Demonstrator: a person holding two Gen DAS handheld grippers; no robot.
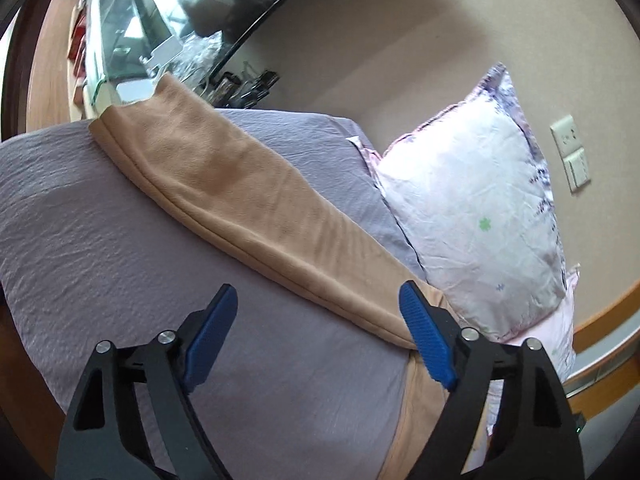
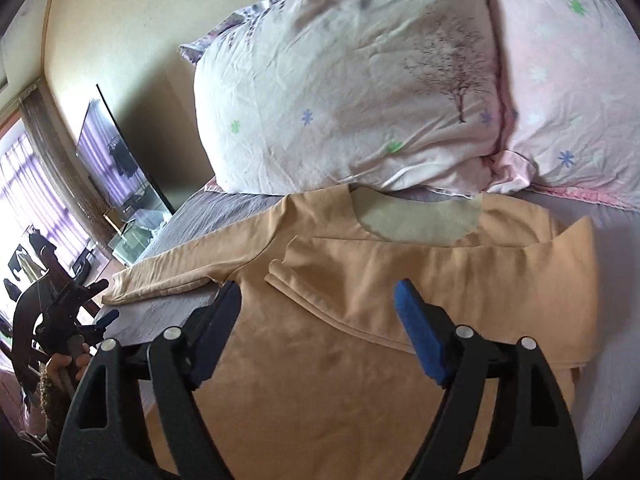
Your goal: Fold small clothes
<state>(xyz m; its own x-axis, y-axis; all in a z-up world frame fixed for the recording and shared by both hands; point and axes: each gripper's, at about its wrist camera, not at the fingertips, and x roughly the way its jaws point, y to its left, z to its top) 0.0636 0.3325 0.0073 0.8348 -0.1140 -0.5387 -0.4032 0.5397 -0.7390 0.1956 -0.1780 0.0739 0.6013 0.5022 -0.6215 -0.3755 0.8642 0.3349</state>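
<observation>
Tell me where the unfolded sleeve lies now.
In the left wrist view, the sleeve stretches diagonally across the purple bedsheet, left of the pillow.

Both views are taken close above the bed (image 1: 100,220), angled down; the tan shirt (image 2: 340,340) and pillow (image 1: 472,208) are shared.

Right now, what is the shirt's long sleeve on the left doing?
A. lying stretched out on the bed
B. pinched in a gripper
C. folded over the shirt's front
A: the left sleeve lies stretched flat along the purple sheet, away from the shirt; both grippers are open.
</observation>
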